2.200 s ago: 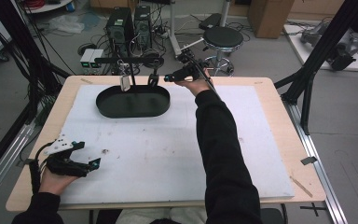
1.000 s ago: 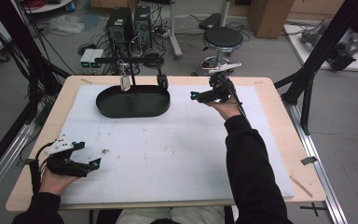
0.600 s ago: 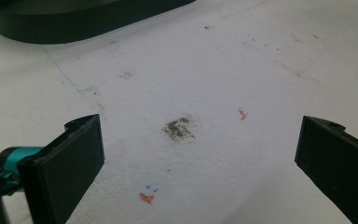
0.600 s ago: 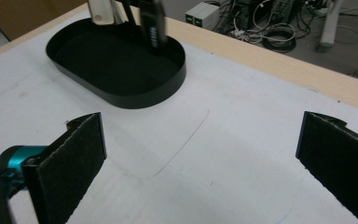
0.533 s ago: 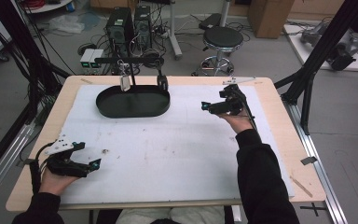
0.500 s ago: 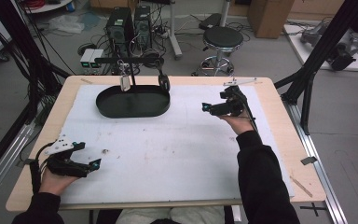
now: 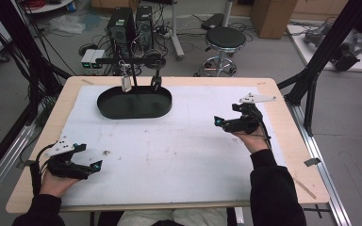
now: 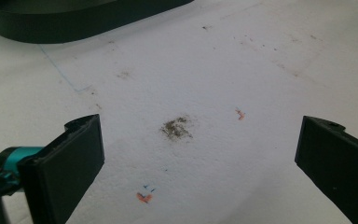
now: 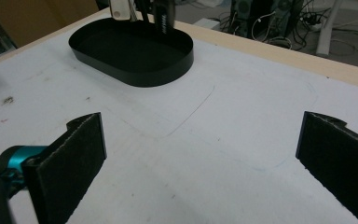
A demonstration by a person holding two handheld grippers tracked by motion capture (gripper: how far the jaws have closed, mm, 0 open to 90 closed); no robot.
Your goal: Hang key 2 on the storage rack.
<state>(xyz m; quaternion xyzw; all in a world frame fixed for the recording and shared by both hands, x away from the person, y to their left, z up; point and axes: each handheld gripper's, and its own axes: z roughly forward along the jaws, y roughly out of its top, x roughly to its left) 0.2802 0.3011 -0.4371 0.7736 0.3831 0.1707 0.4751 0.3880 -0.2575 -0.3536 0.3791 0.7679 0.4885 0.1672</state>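
Observation:
A black oval tray (image 7: 134, 115) sits at the back left of the white mat. Above its far rim a black bar (image 7: 129, 60) carries a pale hanging tool (image 7: 126, 84) and a dark one (image 7: 156, 81). My right gripper (image 7: 224, 117) hovers open over the mat's right side, pointing left at the tray (image 9: 135, 74), with nothing between its jaws (image 9: 200, 158). At the near left my left gripper (image 7: 90, 156) rests open on the mat, its jaws (image 8: 200, 163) wide apart around a small brown stain (image 8: 176, 127).
The white mat (image 7: 179, 150) covers most of the wooden table (image 7: 292, 146). Faint pen outlines (image 9: 191, 116) mark the mat beside the tray. Black frame legs (image 7: 311, 80) stand at the table's right, with computers and a stool (image 7: 226, 40) behind.
My right gripper has drawn back from beside the tray's right end, moving right and toward the person. The left gripper has stayed put.

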